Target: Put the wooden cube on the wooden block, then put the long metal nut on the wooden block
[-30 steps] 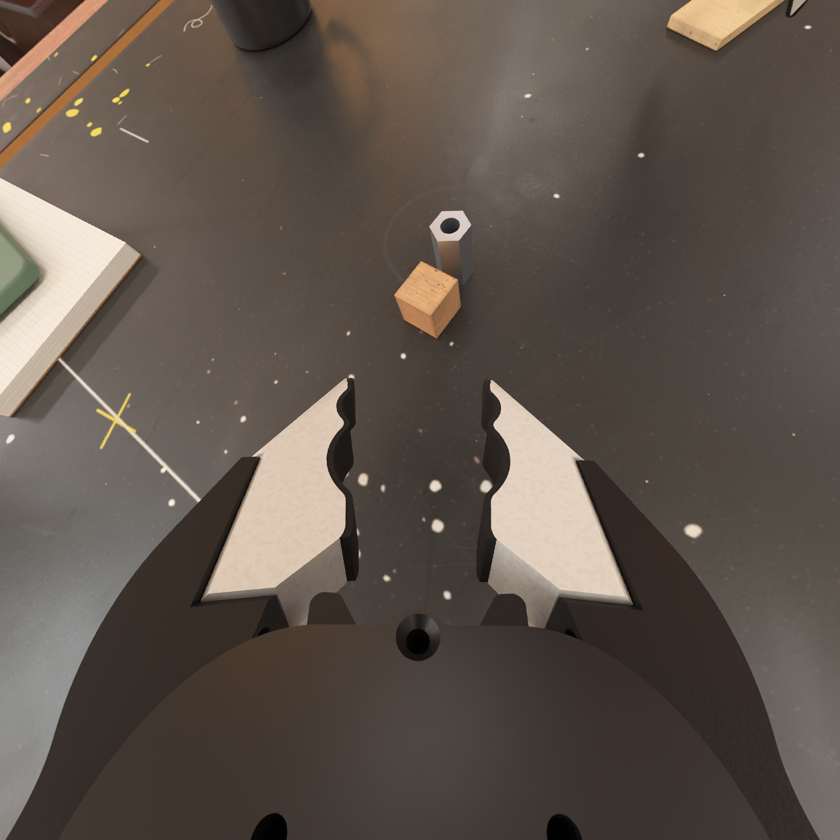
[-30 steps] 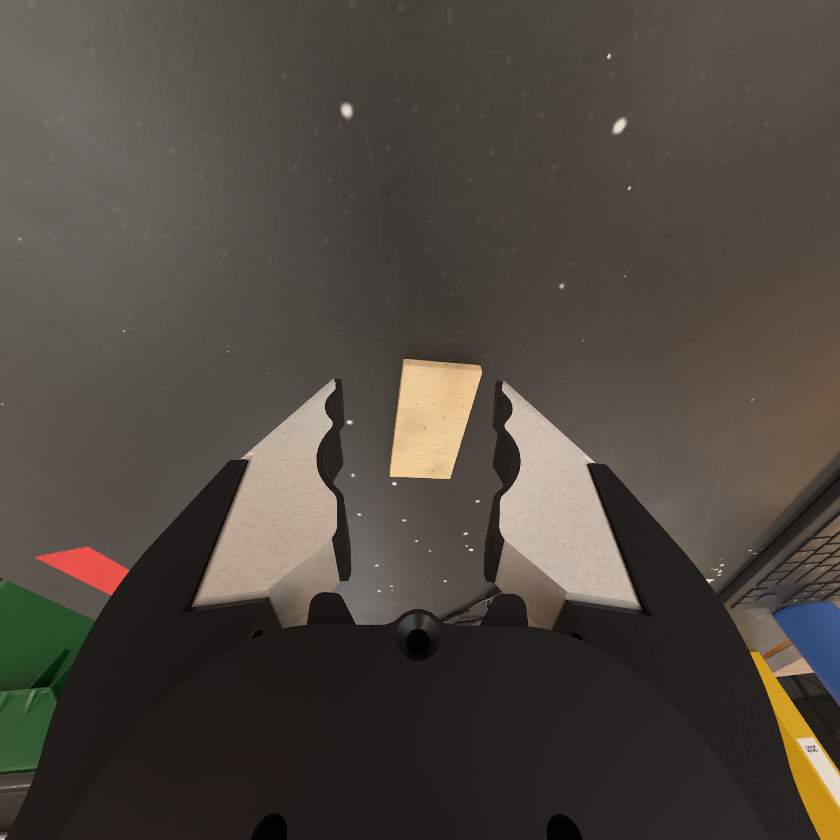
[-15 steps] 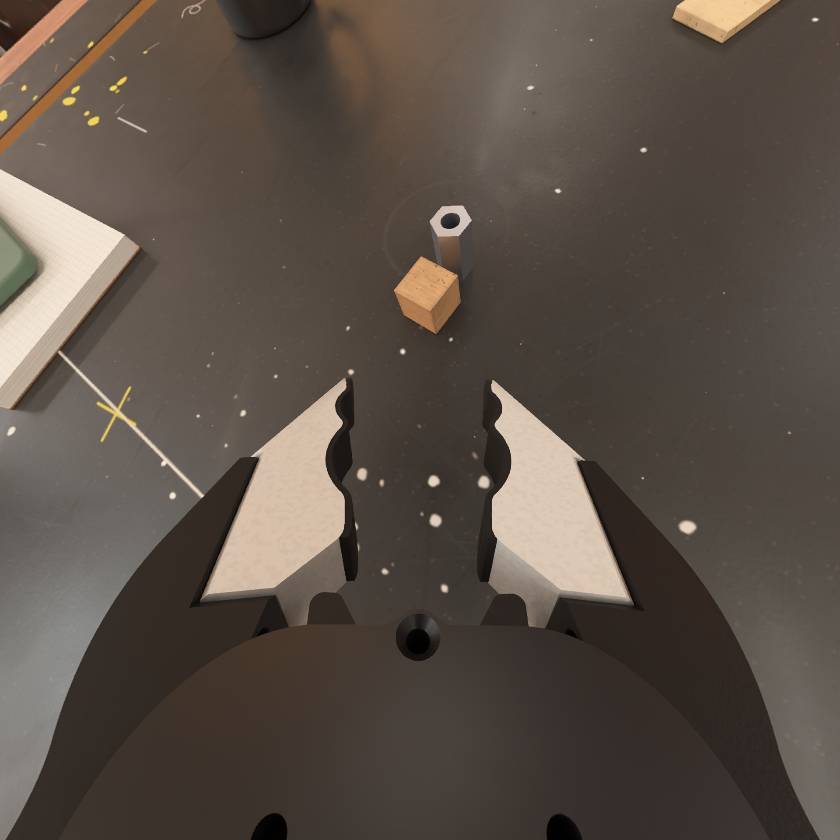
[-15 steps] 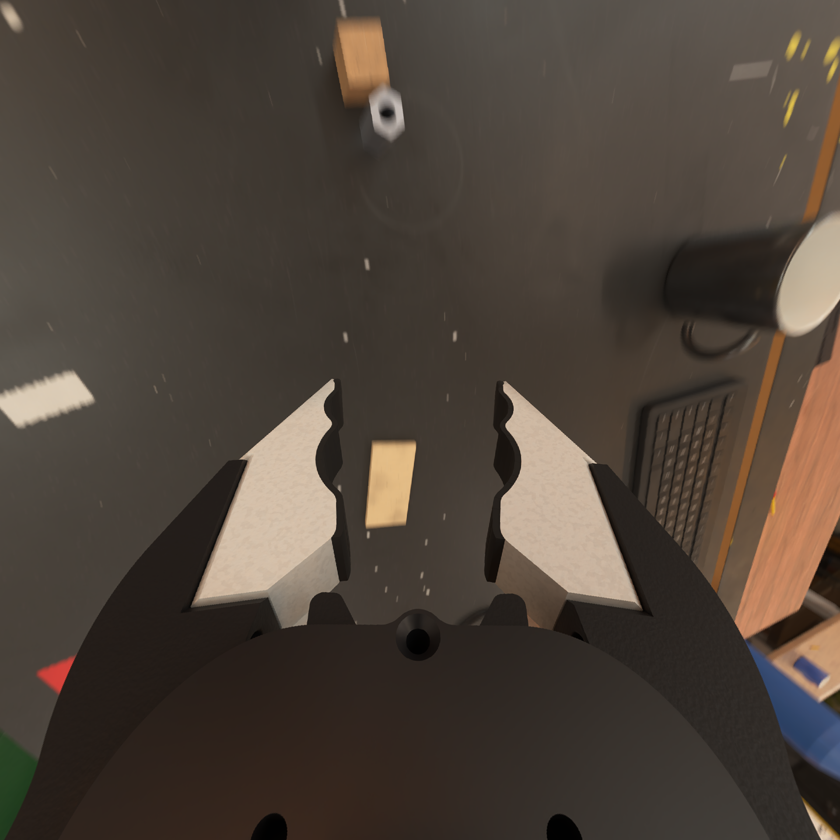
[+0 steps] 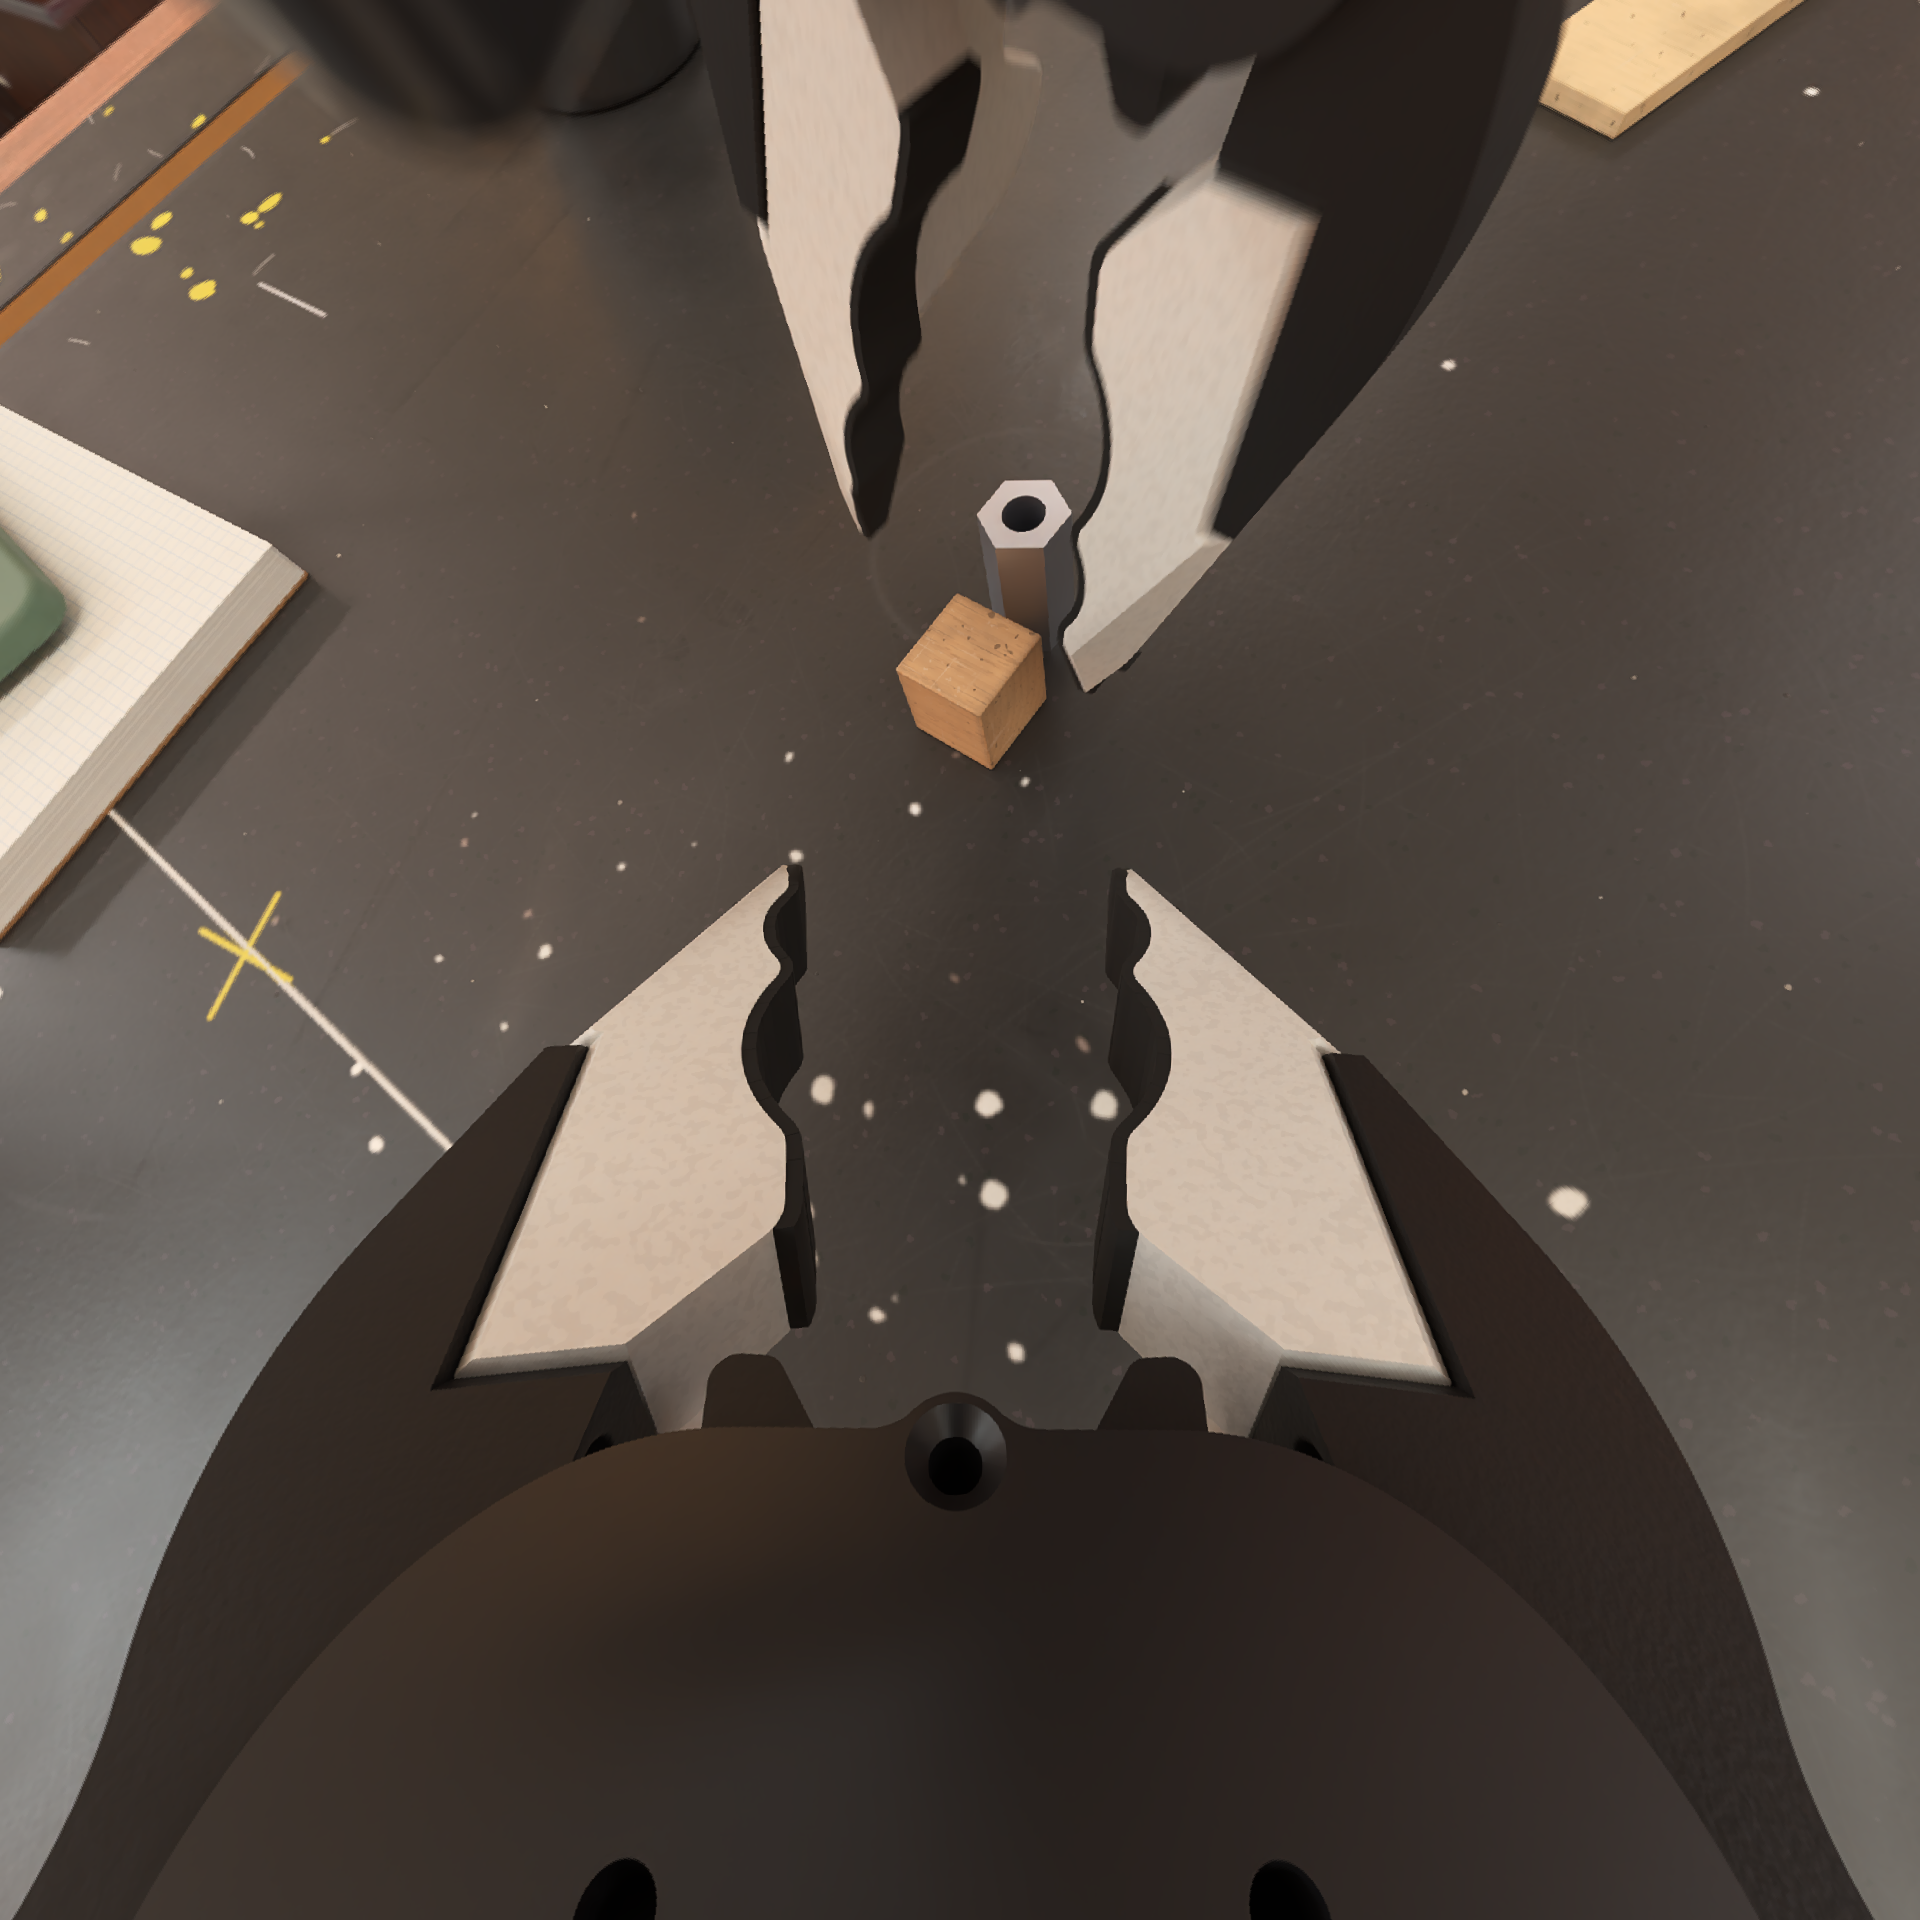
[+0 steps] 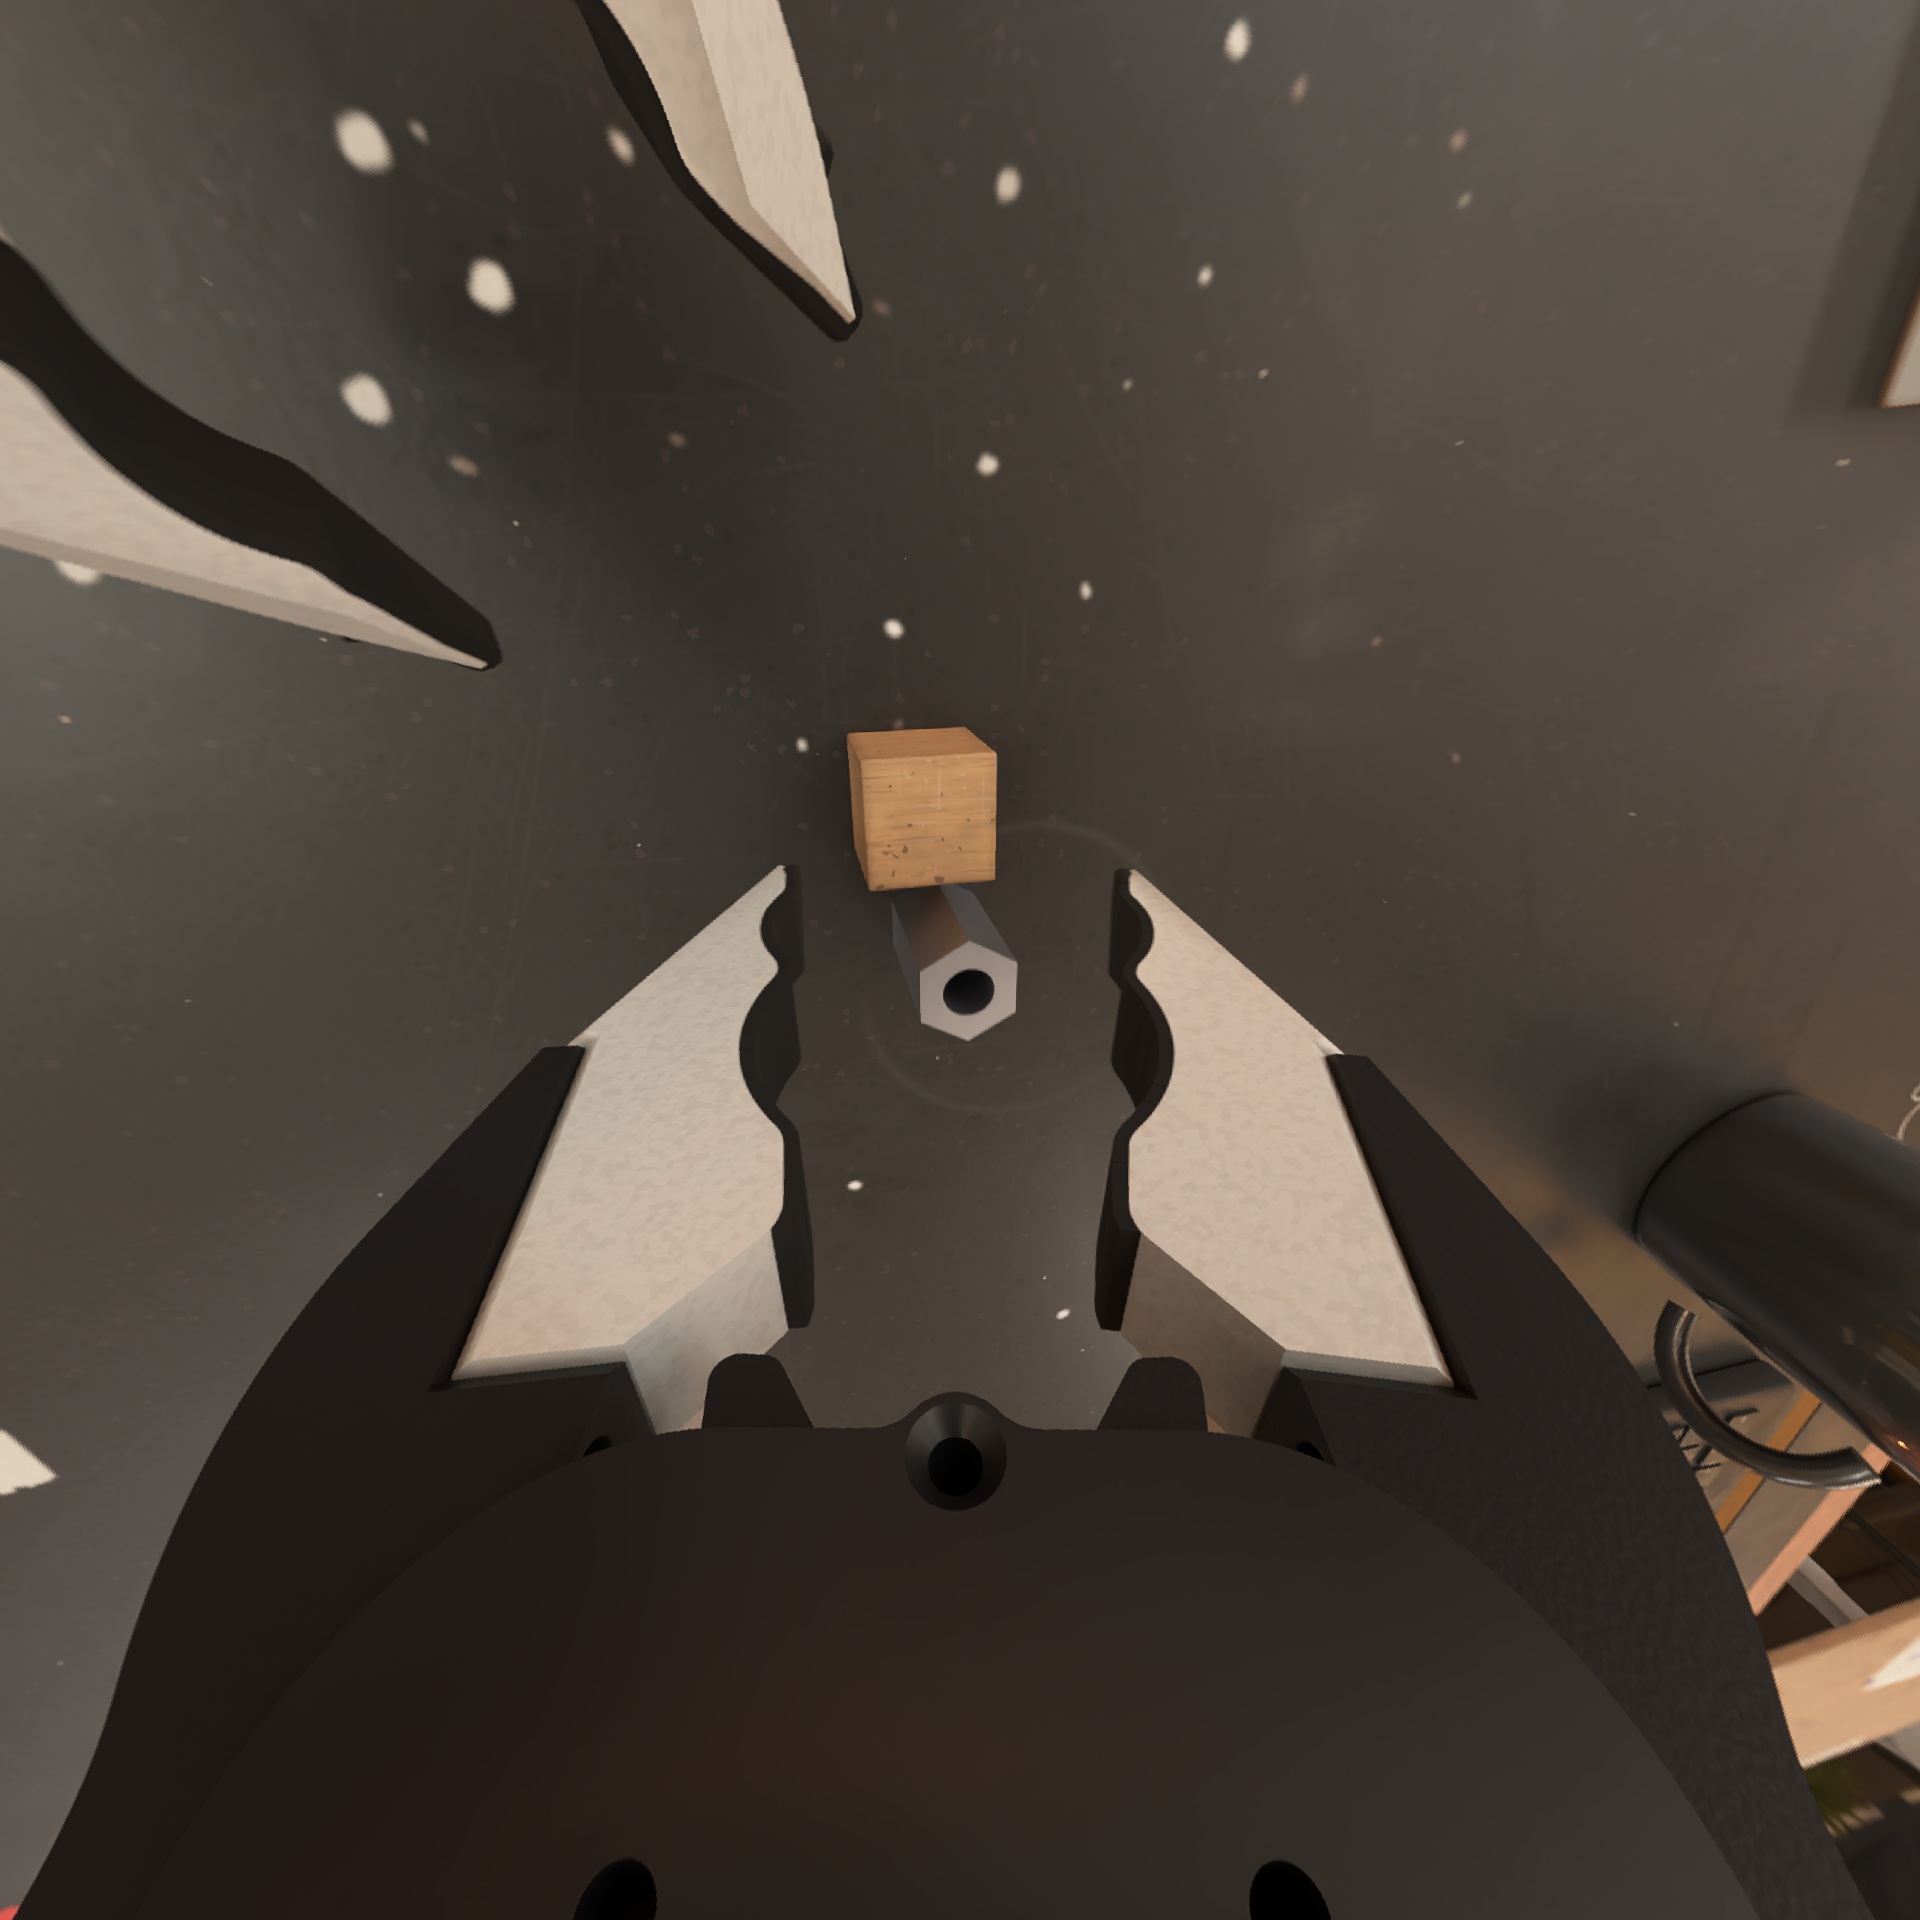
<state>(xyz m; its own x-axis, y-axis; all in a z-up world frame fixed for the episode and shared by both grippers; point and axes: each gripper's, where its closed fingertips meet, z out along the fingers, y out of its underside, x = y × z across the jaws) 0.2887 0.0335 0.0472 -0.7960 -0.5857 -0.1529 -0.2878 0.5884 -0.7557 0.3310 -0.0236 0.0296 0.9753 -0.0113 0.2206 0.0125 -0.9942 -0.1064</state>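
A small wooden cube (image 5: pixel 971 681) sits on the dark table, touching or almost touching an upright long metal hex nut (image 5: pixel 1023 556) just behind it. My left gripper (image 5: pixel 956 883) is open and empty, short of the cube. My right gripper (image 6: pixel 951 883) is open and empty, above the nut (image 6: pixel 961 971) and cube (image 6: pixel 923 808). It also shows in the left wrist view (image 5: pixel 977 582), coming down from the far side with its fingers either side of the nut. The pale wooden block (image 5: pixel 1652 57) lies at the far right.
A notepad (image 5: pixel 114 623) with a green object (image 5: pixel 26 613) on it lies at the left. A dark mug (image 6: pixel 1787 1216) lies at the right of the right wrist view. The left gripper's fingertips (image 6: pixel 790 229) show at that view's upper left.
My right gripper has swung away from the wooden block and come over the nut and cube, now facing my left gripper. My left gripper has barely moved.
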